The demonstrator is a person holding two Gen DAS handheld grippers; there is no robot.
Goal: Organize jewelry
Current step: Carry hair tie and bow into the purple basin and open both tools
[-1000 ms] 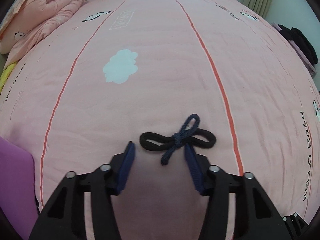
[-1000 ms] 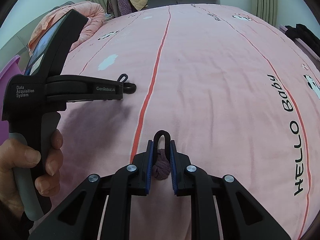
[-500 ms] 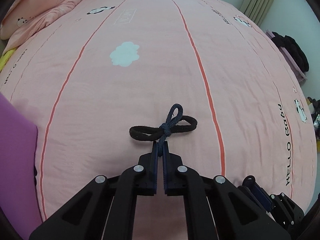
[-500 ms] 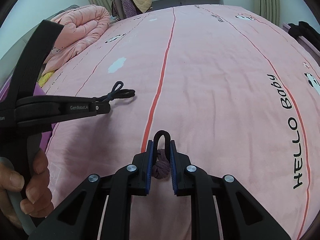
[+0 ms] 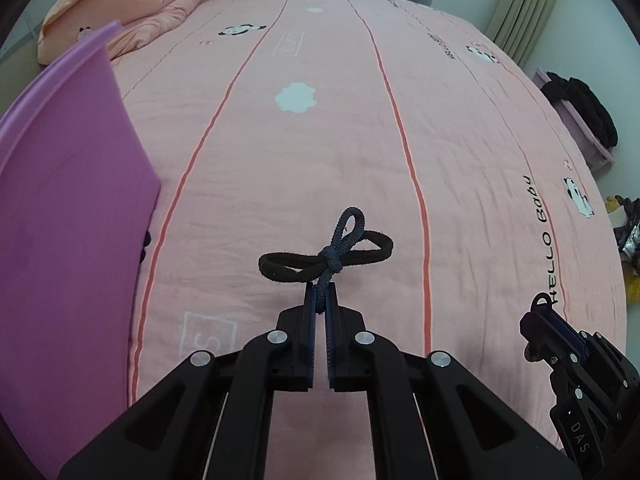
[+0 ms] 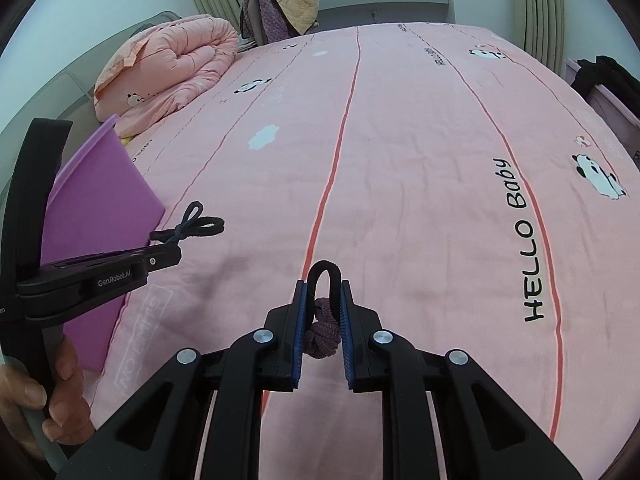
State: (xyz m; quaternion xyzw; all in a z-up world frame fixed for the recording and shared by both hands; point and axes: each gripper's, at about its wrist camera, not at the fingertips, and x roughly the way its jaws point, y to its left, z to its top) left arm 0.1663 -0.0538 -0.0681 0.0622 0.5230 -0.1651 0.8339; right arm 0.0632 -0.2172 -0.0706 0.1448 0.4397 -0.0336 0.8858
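Observation:
My left gripper point(image 5: 320, 294) is shut on the tail of a dark blue hair tie knotted to a black one point(image 5: 328, 258), and both hang lifted above the pink bed sheet point(image 5: 328, 160). From the right wrist view the same knotted ties point(image 6: 192, 228) stick out of the left gripper point(image 6: 170, 246), held by a person's hand point(image 6: 60, 396). My right gripper point(image 6: 323, 292) is shut on a mauve knotted hair tie with a black loop point(image 6: 322, 332). The right gripper point(image 5: 540, 312) shows at the lower right of the left wrist view.
A purple bin point(image 5: 60, 208) stands at the left on the bed, its wall close to the left gripper; it also shows in the right wrist view as the purple bin point(image 6: 100, 200). A folded pink quilt point(image 6: 168, 64) lies at the far left. Dark clothes point(image 5: 580, 108) lie beside the bed at right.
The left gripper closed on the tail of the knotted ties and lifted them, moving left toward the purple bin. The right gripper rose with its tie still held.

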